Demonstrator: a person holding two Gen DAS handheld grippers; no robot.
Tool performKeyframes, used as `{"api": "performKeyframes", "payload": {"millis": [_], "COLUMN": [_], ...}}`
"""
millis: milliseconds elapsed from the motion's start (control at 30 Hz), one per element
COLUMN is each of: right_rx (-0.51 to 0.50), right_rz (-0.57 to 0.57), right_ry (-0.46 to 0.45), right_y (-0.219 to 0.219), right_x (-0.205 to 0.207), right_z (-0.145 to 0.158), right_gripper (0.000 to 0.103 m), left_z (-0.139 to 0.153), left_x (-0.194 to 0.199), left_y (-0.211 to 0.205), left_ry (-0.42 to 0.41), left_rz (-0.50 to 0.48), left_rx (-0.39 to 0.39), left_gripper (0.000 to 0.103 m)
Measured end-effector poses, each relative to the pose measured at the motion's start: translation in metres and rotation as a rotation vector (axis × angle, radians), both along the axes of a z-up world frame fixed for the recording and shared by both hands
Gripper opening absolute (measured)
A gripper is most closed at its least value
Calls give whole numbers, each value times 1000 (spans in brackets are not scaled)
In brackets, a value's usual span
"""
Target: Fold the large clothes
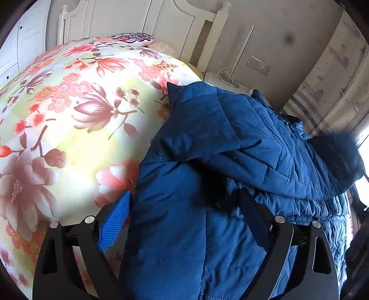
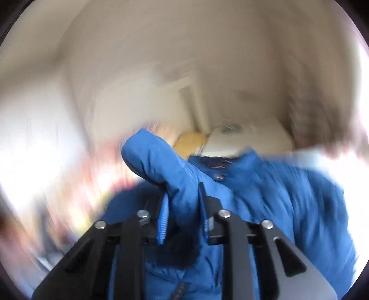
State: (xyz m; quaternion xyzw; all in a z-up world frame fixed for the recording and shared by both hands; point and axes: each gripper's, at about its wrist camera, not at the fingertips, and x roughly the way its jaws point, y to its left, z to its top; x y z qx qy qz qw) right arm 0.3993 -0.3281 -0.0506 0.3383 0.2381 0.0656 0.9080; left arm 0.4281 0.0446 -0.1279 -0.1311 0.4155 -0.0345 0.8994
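- Two grippers work over one blue quilted coat (image 1: pixel 230 143) that lies on a bed with a floral bedspread (image 1: pixel 76 97).
- Most of the open room is on the bedspread's near and far-left stretches in the left wrist view — broad, flat and bare of other things, running up to a patterned pillow (image 1: pixel 131 38) near the white headboard (image 1: pixel 143 18).
- On the other side the coat reaches toward the bed's edge, where a white appliance with a cord (image 1: pixel 221 78) stands close by, just below a wall socket (image 1: pixel 258 65); wallpaper and a bright window close that side in.
- Left gripper (image 1: pixel 184 207): jaws spread wide, straddling the coat's near edge; one blue-padded finger (image 1: pixel 115 221) sits over the bedspread just beside the fabric, the other finger rests dark against the coat. Nothing is clamped.
- Right gripper (image 2: pixel 183 207): jaws drawn in on a raised fold of the coat (image 2: pixel 161 161), the pads pressing it from both sides; the fold stands up above the fingers like a blunt peak.
- Coat's look — deep blue, puffy, stitched in horizontal quilted bands, with a dark fur-trimmed hood (image 1: pixel 336 161) at its window-side end and a sleeve or flap folded across the body. Metal snaps (image 2: pixel 219 176) show near the collar in the right wrist view, which is heavily blurred around the edges.
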Motion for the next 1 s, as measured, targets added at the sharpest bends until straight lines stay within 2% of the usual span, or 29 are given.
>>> {"api": "performKeyframes", "payload": {"millis": [33, 133, 233, 333, 367, 400, 433, 500, 567, 633, 700, 767, 867, 900, 933, 967, 1000], "right_rx": [92, 71, 146, 130, 120, 111, 105, 78, 39, 41, 14, -45, -41, -87, -123, -197, -259], "right_rz": [-38, -55, -37, -34, -32, -30, -23, -21, -25, -31, -33, 1, -36, -100, -143, -206, -231], "right_ry": [53, 162, 154, 158, 162, 168, 178, 155, 103, 81, 136, 243, 246, 218, 198, 162, 134], "right_y": [-23, -46, -57, -56, -54, -55, -52, -51, -50, -52, -56, -53, -59, -62, -63, -65, -64], "right_x": [-3, -6, -14, -13, -11, -12, -10, -10, -18, -26, -24, -14, -26, -37, -44, -54, -58], "right_z": [-18, -43, -58, -56, -56, -56, -54, -48, -35, -29, -36, -51, -48, -37, -30, -17, -5], "right_gripper": [52, 54, 54, 54, 51, 36, 29, 22, 21, 21, 22, 29, 42, 45, 45, 47, 47], "left_z": [0, -1, -1, -1, -1, -1, -1, -1, -1, -1, -1, 2, 30, 48, 61, 74, 92], "left_x": [0, 0, 0, 0, 1, 0, 0, 0, 0, 0, 0, -4, -32, -47, -54, -57, -51], "left_y": [0, -1, -1, 0, 0, -1, -1, -1, -1, -1, -1, 0, 5, 9, 11, 9, 0], "left_ry": [0, 1, 2, 3, 4, 4, 4, 5, 5, 5, 5, -12, -189, -291, -353, -395, -417], "left_rz": [0, 1, 2, -1, 0, 0, 0, 0, 1, 1, 2, 19, 122, 167, 178, 169, 119], "left_rx": [0, 3, 5, 4, 5, 5, 6, 8, 8, 7, 7, 17, 82, 74, 47, 15, -11], "left_gripper": [88, 88, 88, 88, 88, 88, 88, 88, 88, 88, 89, 88, 88, 88, 88, 88, 88]}}
